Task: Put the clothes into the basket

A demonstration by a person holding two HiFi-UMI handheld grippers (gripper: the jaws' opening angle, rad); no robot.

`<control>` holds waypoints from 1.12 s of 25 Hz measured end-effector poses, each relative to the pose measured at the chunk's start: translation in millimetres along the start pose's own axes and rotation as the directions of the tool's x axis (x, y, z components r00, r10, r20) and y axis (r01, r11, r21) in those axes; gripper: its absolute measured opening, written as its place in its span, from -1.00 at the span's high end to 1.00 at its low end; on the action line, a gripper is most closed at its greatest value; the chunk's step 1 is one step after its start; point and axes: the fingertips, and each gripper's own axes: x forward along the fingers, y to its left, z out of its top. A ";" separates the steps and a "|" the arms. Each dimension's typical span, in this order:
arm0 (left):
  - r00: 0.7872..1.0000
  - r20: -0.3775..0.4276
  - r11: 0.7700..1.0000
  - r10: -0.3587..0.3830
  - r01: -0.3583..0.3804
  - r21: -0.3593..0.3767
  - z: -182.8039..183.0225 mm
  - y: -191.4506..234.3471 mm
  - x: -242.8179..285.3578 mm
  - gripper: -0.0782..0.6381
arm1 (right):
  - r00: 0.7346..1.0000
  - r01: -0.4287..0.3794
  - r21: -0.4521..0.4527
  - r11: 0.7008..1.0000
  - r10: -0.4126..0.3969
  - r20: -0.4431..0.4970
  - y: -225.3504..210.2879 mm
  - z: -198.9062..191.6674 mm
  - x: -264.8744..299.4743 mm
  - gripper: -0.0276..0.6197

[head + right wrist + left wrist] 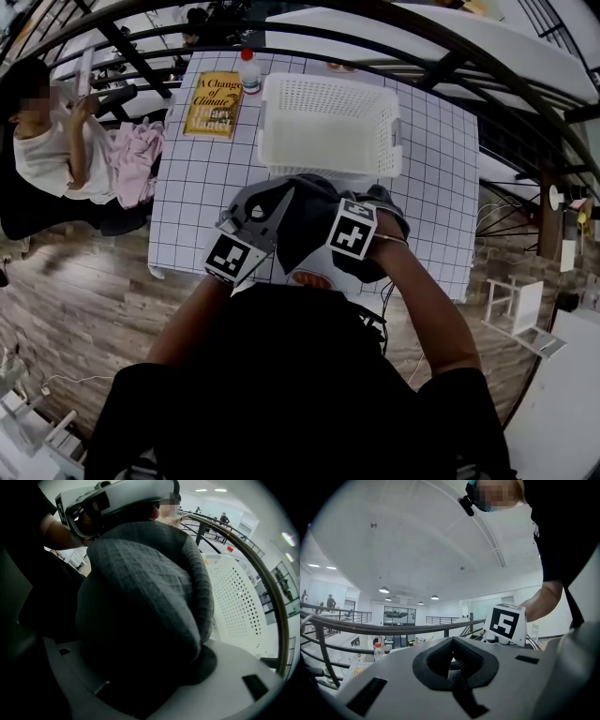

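Head view, entries as I read them:
- Grey garment: bunched at mid frame, over the near part of the checked table, just below the white basket at upper centre.
- Book and bottle: upper left, beside the basket.

Right gripper view:
- Right gripper: grasping the garment, which bulges over and hides both jaws; the basket wall is at frame right.

Left gripper view:
- Left gripper: clenched, its dark pads meet. Its tip touches the garment in the head view. I cannot tell whether any cloth is pinched.
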 end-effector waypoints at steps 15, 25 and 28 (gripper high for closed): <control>0.998 0.056 0.999 0.013 -0.014 0.030 46.3 3.0 6.1 0.79 | 0.994 0.103 -0.034 0.994 -0.102 0.036 -19.1 2.2 -55.2 -0.11; 0.997 0.074 0.998 0.022 -0.026 0.049 67.1 9.2 8.3 0.79 | 0.988 0.155 -0.058 0.986 -0.153 0.037 -33.6 6.3 -81.7 -0.11; 0.997 0.076 0.998 0.026 -0.030 0.052 75.2 8.3 9.3 0.79 | 0.984 0.178 -0.079 0.981 -0.177 0.020 -39.1 4.9 -91.3 -0.11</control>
